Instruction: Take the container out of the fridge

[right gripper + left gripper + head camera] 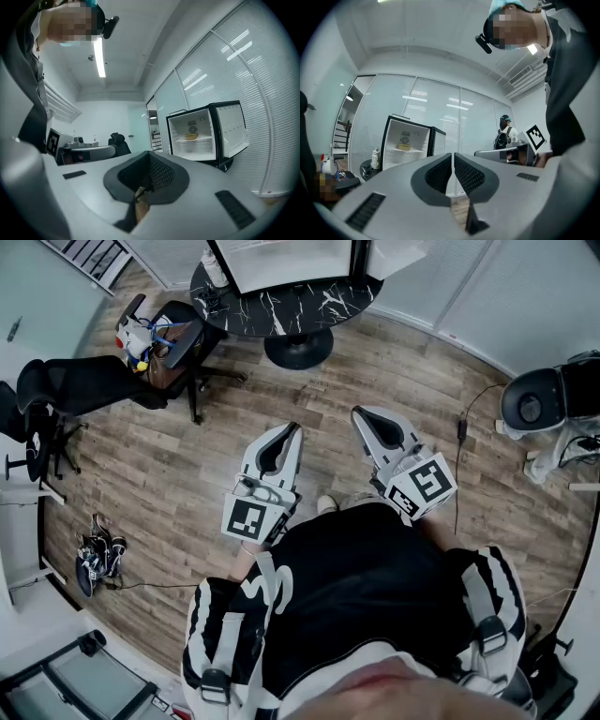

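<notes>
A small fridge (406, 143) stands open on a black marble table (281, 310), well ahead of both grippers. On its upper shelf sits a shallow yellow container (404, 147); the right gripper view also shows this container (191, 137) inside the fridge (201, 133), whose door (233, 129) is swung out to the right. My left gripper (295, 427) is held level over the wooden floor with its jaws shut and empty (453, 157). Beside it, my right gripper (359, 412) is also shut on nothing (150, 154). Both are far from the fridge.
An office chair (155, 338) loaded with a bag and bottles stands left of the table, with a black chair (56, 385) further left. Shoes (98, 554) lie on the floor. A round appliance (539, 404) and a cable are at right. Another person (505, 133) stands in the background.
</notes>
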The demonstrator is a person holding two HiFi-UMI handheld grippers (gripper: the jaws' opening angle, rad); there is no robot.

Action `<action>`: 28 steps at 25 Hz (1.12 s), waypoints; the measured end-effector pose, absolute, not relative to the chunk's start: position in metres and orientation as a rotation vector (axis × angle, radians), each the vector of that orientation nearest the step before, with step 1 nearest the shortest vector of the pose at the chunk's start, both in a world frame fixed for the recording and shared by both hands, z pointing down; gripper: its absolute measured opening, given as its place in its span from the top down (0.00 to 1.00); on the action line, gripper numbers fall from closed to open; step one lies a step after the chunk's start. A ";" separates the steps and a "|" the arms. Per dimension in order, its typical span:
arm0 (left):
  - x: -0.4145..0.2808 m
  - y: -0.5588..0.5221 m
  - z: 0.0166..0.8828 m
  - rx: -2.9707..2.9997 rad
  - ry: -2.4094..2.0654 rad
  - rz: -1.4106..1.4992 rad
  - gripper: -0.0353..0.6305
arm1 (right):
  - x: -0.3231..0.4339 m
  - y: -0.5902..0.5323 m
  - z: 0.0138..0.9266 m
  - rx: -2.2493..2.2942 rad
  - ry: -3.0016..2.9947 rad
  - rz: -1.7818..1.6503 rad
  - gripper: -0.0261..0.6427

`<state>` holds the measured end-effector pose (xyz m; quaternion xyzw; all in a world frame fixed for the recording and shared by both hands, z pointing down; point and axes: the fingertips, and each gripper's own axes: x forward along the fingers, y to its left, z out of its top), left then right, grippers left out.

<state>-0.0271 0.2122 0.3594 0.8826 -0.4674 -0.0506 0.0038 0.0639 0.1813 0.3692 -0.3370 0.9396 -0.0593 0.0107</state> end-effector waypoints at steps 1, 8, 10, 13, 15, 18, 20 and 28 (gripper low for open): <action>-0.027 0.214 0.357 2.772 -1.467 -0.166 0.91 | 0.064 0.183 0.369 -1.052 2.933 -0.184 0.94; -0.028 0.219 0.352 2.778 -1.493 -0.175 0.91 | 0.066 0.188 0.370 -1.060 2.934 -0.198 0.95; -0.029 0.221 0.353 2.774 -1.490 -0.178 0.91 | 0.065 0.190 0.370 -1.060 2.938 -0.189 0.95; -0.029 0.226 0.355 2.772 -1.484 -0.179 0.91 | 0.065 0.193 0.370 -1.067 2.939 -0.184 0.95; -0.029 0.228 0.356 2.773 -1.480 -0.174 0.91 | 0.064 0.195 0.370 -1.071 2.938 -0.181 0.94; -0.031 0.228 0.356 2.776 -1.475 -0.176 0.91 | 0.062 0.197 0.368 -1.071 2.935 -0.178 0.94; -0.032 0.228 0.356 2.775 -1.472 -0.174 0.91 | 0.061 0.199 0.364 -1.069 2.913 -0.168 0.94; -0.035 0.233 0.363 2.753 -1.455 -0.182 0.91 | 0.070 0.204 0.359 -1.115 2.854 -0.172 0.94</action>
